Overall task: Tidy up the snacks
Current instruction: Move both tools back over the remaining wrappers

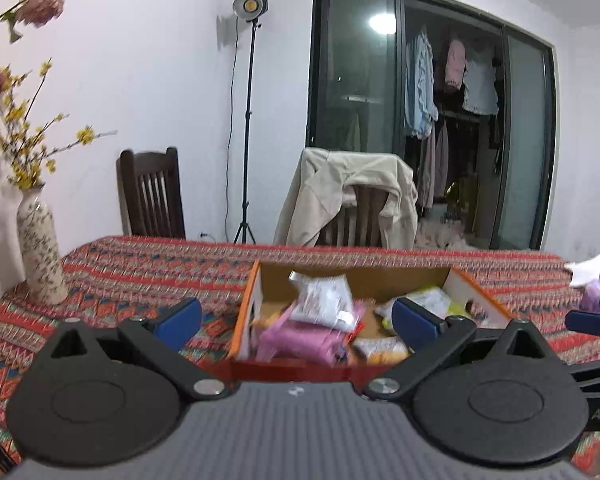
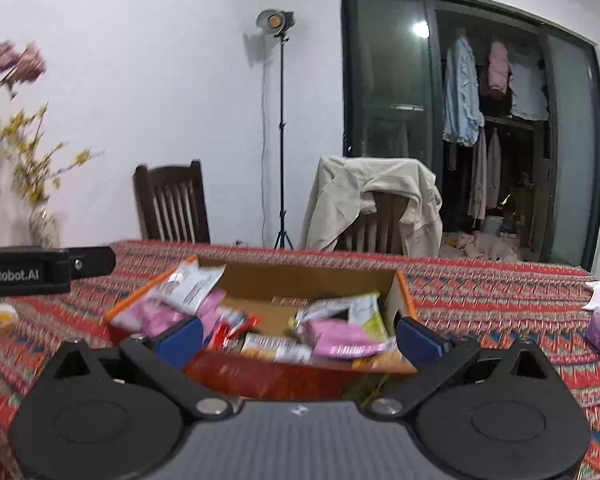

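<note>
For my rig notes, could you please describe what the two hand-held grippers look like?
Both match: the left hand-held gripper and right hand-held gripper have blue finger pads on black linkage arms with silver pivot bolts, two round black discs and a ribbed grey body with a small white logo. White "GenRobot.AI" lettering marks the left one's side.

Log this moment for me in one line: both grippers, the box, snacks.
left gripper: open, empty | right gripper: open, empty | cardboard box: on patterned tablecloth, open top | snack packets: piled inside box

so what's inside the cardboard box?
The cardboard box holds loose snack packets: a white one, pink ones, a green-white one. Anything beneath them is covered.
</note>
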`<state>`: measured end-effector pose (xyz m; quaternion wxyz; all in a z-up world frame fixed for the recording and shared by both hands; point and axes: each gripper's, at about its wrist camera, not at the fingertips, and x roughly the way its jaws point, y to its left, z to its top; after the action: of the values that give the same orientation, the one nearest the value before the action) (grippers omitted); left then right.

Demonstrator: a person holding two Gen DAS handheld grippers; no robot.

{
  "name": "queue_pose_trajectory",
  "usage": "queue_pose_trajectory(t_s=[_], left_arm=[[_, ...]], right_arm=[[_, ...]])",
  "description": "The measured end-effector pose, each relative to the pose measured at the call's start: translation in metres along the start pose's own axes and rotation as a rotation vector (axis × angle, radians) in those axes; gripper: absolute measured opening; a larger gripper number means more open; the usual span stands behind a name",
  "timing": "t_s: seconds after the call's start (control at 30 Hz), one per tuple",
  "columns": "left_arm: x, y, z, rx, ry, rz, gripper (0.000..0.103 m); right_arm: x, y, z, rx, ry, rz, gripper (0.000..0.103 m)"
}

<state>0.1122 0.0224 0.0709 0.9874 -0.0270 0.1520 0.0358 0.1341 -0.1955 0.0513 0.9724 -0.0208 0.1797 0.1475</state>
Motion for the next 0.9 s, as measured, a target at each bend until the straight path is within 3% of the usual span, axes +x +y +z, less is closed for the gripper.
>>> queue_pose_trajectory(t_s=[0.37,0.9], left_arm=[[-0.012,0.032,-0.054,-0.045,0.134,0.02,0.103],[-0.026,0.052,-0.072,-0.076,0.179,0.049,0.103]], right_arm=[[-0.003,0.02,-0.044,-0.005,0.145,0.046,0.103],[0.025,0.059,-0.054,-0.008,0.263,0.089,0.103]])
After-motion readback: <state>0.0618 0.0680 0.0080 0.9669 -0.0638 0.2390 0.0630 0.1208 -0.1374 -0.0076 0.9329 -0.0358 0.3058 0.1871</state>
